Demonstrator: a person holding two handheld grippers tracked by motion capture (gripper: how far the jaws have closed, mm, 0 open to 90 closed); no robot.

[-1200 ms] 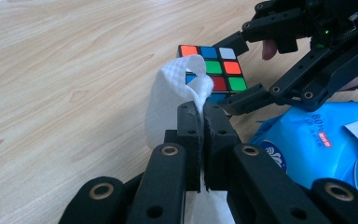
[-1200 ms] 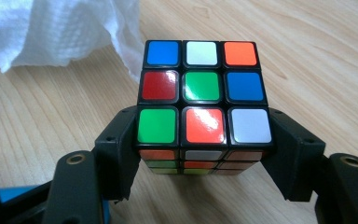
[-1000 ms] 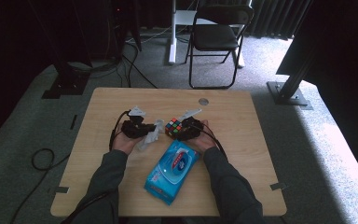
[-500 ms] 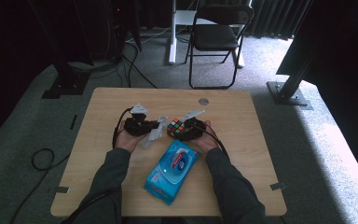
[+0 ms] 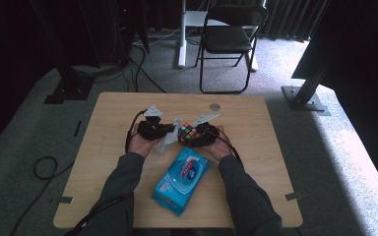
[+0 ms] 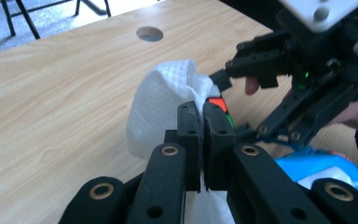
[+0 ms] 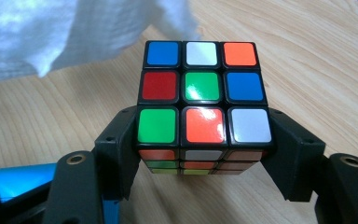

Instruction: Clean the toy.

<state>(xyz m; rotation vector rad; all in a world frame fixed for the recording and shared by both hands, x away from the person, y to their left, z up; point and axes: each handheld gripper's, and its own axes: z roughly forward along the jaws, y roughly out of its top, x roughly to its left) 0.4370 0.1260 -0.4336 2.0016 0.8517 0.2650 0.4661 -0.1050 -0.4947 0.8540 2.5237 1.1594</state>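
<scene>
The cube (image 7: 203,100) sits clamped between the right gripper's (image 7: 204,154) wide-set jaws, just above the table (image 5: 103,147). Beside it, the left gripper (image 6: 200,123) is pinched tight on a white wipe (image 6: 161,107). A blue wipes pack (image 5: 182,179) lies near.

Wipes pack (image 5: 181,180) near hands — bare table (image 5: 256,162) beyond

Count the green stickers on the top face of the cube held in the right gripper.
2 on the cube: the green centre sticker and the green near-left corner sticker. The side faces, partly hidden by the right gripper, may carry more.
</scene>
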